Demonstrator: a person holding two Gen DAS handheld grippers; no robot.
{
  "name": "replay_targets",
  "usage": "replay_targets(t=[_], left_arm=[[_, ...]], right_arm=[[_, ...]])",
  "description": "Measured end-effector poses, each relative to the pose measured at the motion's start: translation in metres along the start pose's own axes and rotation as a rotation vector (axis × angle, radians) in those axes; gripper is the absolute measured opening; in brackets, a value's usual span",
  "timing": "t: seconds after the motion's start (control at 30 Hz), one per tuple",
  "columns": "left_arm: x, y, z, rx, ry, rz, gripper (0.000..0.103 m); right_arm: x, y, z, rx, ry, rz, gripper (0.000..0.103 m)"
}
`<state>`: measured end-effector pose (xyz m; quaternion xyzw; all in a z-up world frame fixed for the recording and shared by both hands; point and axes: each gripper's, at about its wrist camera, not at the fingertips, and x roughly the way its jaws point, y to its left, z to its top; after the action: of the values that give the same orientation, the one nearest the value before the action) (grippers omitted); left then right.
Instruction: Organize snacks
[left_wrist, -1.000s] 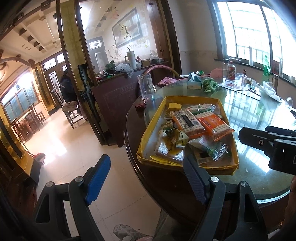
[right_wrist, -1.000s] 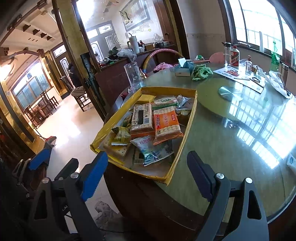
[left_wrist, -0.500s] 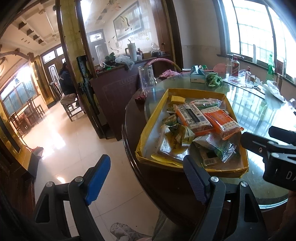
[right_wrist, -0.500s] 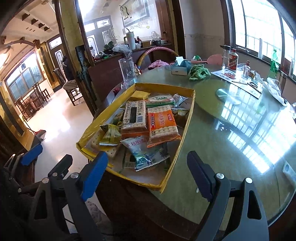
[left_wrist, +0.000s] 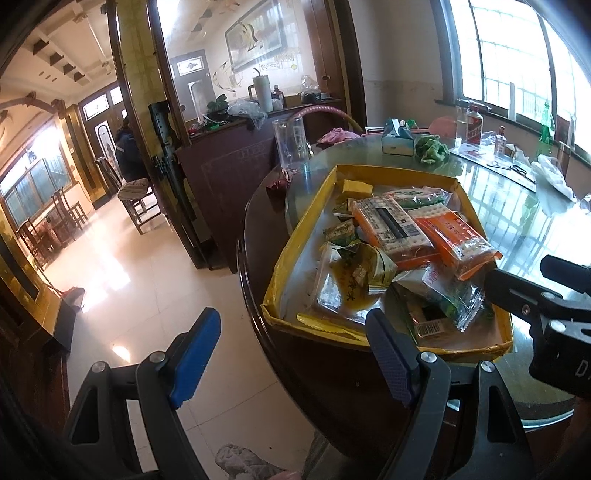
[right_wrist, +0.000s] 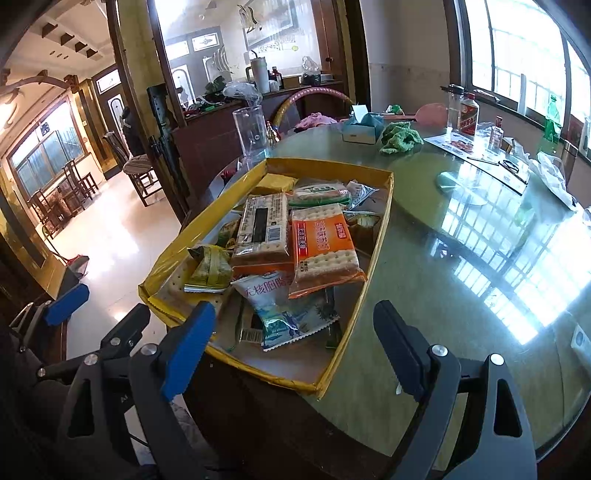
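1. Left tool (left_wrist: 291, 358) spread wide, pinching nothing, held off the near edge of the table (left_wrist: 524, 236), over the floor.
2. Right tool (right_wrist: 295, 343) likewise spread wide and empty, hovering just short of the near end of the yellow box (right_wrist: 373, 254).
3. Yellow box at the near rim of the round glass-topped table, one corner hanging slightly past the edge, filled with loose snacks.
4. Orange cracker pack (right_wrist: 323, 247) near the middle of the box, ahead of the right tool and apart from it; beige cracker pack (right_wrist: 264, 225) touching its left side.
5. Blue-and-white snack bag (right_wrist: 284, 310) at the near end, closest to the right tool, between its fingers in the wrist view but not touched.
6. Green wrapped snack (right_wrist: 210, 269) at the left of the box, beside the beige pack.
7. From the left view, right tool (left_wrist: 554, 306) visible at the right, just beside the box's near right corner.
8. Farther back on the table, well apart: tissue box (right_wrist: 360, 127), green cloth (right_wrist: 400, 138), clear jug (right_wrist: 253, 131).
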<state>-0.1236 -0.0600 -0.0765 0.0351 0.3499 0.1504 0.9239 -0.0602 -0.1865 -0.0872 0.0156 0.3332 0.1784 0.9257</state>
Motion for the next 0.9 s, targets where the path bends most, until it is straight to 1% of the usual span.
replay_targets(t=[0.17, 0.9], left_arm=[[0.004, -0.002, 0.002, 0.006, -0.003, 0.017, 0.081], [0.008, -0.013, 0.006, 0.02, 0.001, 0.03, 0.081]], right_arm=[[0.002, -0.003, -0.001, 0.004, 0.002, 0.013, 0.088], [0.009, -0.014, 0.0, 0.03, 0.004, 0.025, 0.088]])
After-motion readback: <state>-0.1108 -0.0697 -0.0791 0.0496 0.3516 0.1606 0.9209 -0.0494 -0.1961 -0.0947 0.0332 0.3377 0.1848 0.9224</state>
